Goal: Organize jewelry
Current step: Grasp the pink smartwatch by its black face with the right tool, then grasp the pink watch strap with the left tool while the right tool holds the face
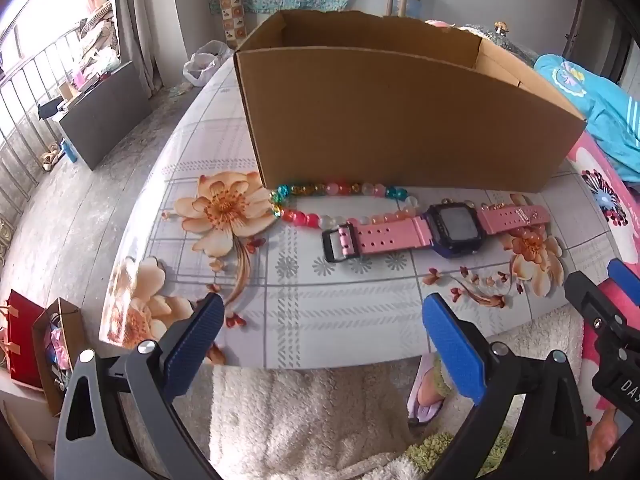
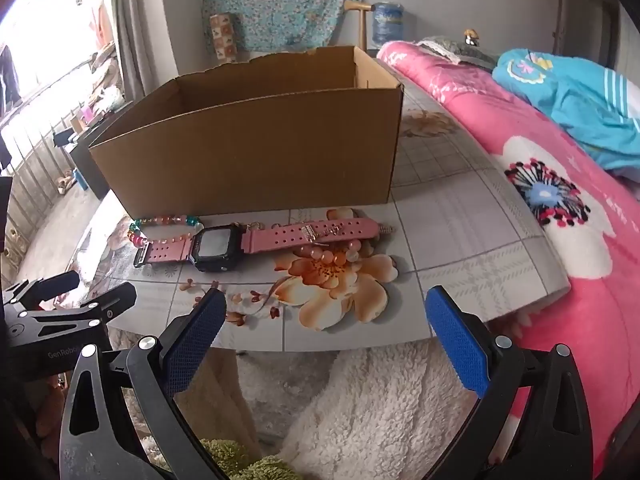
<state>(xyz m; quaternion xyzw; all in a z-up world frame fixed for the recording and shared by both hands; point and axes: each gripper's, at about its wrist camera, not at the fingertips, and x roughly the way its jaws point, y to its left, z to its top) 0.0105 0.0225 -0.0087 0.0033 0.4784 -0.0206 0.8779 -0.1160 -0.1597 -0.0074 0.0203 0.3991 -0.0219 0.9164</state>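
Tools both released: left tool (image 1: 322, 320), right tool (image 2: 326, 314) hover near pink watch (image 1: 436, 228), bead bracelet (image 1: 320, 204), far cardboard box (image 1: 400, 120).

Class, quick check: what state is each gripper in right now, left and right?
Left gripper: open, holding nothing.
Right gripper: open, holding nothing.
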